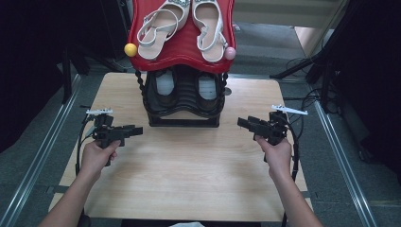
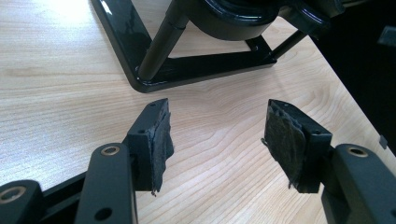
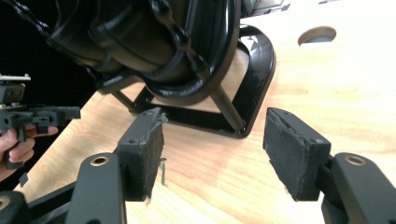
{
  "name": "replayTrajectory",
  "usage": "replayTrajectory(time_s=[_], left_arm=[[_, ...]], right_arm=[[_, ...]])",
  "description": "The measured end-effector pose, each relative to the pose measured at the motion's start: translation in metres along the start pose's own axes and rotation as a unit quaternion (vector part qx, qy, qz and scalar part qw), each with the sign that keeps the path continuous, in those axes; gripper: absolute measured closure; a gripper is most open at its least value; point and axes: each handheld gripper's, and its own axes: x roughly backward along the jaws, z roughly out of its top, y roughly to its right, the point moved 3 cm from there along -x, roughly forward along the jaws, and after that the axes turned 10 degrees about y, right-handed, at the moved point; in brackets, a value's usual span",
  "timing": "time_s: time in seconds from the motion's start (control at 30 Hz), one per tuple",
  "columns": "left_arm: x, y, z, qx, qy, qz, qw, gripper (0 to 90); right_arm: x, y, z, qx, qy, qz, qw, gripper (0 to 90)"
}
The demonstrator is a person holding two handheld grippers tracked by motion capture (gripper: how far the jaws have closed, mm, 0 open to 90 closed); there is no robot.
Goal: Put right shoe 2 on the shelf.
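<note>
Flanking the black shoe rack (image 1: 183, 101) at twelve o'clock on the tabletop (image 1: 189, 165), left hand-held gripper (image 1: 136, 130) and right hand-held gripper (image 1: 242, 123) gape empty; approach seems pending, next reaching for its shoes.

The surface (image 1: 189, 175) is a light wooden top with wavy grain lines. A black shoe rack (image 1: 183, 101) stands right on it, near the far edge (its flat black base sits on the wood). Beside the rack there is a small round hole (image 3: 316, 35) in the wood. Grey floor (image 1: 42, 142) lies around the surface.
</note>
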Motion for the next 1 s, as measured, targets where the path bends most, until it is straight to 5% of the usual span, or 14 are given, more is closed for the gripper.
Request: replayTrajectory(time_s=[0.3, 0.57, 1.0], left_arm=[[-0.001, 0.001, 0.000, 0.000, -0.001, -0.002, 1.0000, 40.4], [-0.004, 0.004, -0.001, -0.005, -0.004, -0.007, 1.0000, 40.1], [-0.010, 0.011, -0.005, -0.032, -0.016, -0.001, 0.9994, 37.5]], right_arm=[[-0.007, 0.007, -0.025, -0.009, -0.013, 0.007, 0.9998, 39.9], [-0.016, 0.006, -0.045, 0.018, -0.034, 0.013, 0.9992, 41.9], [-0.025, 0.010, -0.055, 0.016, -0.041, 0.018, 0.9989, 40.6]])
